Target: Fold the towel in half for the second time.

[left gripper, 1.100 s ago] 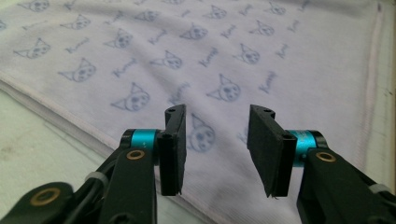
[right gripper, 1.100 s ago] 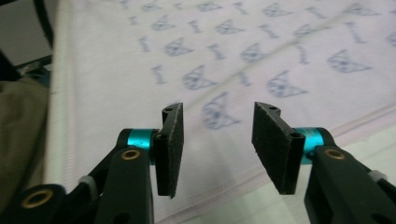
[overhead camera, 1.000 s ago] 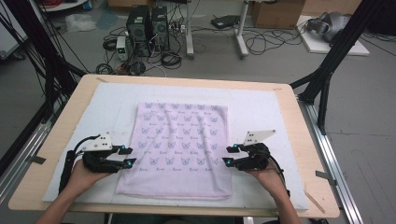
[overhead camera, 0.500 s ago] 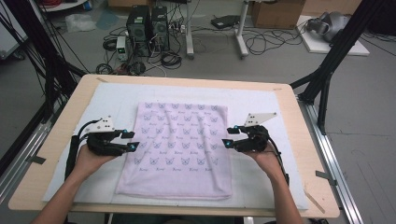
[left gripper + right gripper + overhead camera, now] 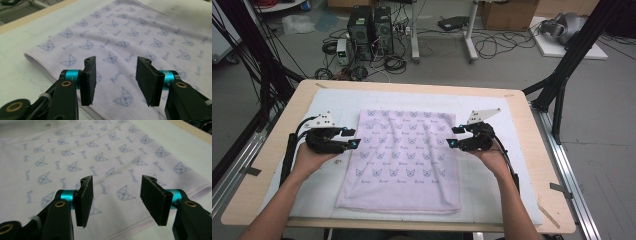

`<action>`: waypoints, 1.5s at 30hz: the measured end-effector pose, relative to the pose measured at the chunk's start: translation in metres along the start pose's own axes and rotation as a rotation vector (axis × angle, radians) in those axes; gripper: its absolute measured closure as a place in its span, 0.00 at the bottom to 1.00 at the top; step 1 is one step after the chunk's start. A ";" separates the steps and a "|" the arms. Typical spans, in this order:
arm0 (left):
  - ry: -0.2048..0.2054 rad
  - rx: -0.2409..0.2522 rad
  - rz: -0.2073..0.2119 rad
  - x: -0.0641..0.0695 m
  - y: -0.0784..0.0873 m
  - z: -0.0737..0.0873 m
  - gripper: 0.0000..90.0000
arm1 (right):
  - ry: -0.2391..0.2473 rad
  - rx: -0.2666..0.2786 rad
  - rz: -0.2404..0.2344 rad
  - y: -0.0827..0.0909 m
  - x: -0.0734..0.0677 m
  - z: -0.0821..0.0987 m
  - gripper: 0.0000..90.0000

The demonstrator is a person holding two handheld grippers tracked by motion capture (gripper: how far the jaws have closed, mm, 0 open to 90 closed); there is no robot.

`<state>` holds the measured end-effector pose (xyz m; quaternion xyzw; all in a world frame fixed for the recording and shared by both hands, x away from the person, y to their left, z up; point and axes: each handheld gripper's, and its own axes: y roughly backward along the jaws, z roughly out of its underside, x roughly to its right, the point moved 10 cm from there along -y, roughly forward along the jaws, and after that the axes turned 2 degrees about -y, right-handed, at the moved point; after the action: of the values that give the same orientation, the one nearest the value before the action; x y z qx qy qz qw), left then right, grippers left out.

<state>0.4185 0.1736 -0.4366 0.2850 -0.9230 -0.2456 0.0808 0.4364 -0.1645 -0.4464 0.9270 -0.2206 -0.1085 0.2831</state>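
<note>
A pale lilac towel [image 5: 404, 155] printed with small blue cat faces lies flat and folded in the middle of the table. My left gripper [image 5: 353, 138] hovers open at the towel's left edge, its jaws apart just above the cloth [image 5: 130, 37]. My right gripper [image 5: 454, 136] hovers open at the towel's right edge, over the folded border [image 5: 105, 152]. Neither gripper holds anything; the open left gripper [image 5: 116, 75] and the open right gripper [image 5: 116, 195] each frame bare towel.
A white mat [image 5: 512, 125] covers the wooden table [image 5: 542, 150] under the towel. Black frame posts [image 5: 562, 85] stand at the table's sides. Beyond the far edge, computers [image 5: 369, 25], cables and boxes sit on the floor.
Both hands have moved away from me along the towel's sides, from near its lower part to about its upper-middle. The jaws stay open and the towel lies as before.
</note>
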 end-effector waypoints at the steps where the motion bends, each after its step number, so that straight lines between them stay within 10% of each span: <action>1: 0.003 -0.006 -0.001 -0.003 -0.001 -0.002 0.57 | 0.001 -0.006 0.002 -0.001 0.004 -0.003 0.48; 13: 0.038 -0.042 -0.041 -0.070 -0.032 -0.027 0.59 | -0.035 -0.024 0.058 -0.011 0.065 -0.036 0.49; 24: 0.138 -0.085 -0.135 -0.108 -0.066 0.008 0.64 | -0.128 -0.124 0.146 -0.039 0.106 0.007 0.49; 32: 0.257 -0.139 -0.202 -0.128 -0.082 0.033 0.59 | -0.208 -0.137 0.184 -0.053 0.121 0.030 0.47; 38: 0.206 -0.170 -0.175 -0.123 -0.088 0.032 0.81 | -0.214 -0.116 0.171 -0.058 0.119 0.029 0.66; 40: 0.187 -0.181 -0.158 -0.120 -0.092 0.027 0.88 | -0.200 -0.133 0.115 -0.062 0.111 0.027 0.90; 45: 0.185 -0.167 -0.130 -0.119 -0.088 0.022 0.96 | -0.196 -0.125 0.085 -0.059 0.105 0.020 0.94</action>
<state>0.5531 0.1866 -0.5009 0.3581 -0.8674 -0.2990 0.1731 0.5430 -0.1801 -0.5043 0.8823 -0.2792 -0.2000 0.3219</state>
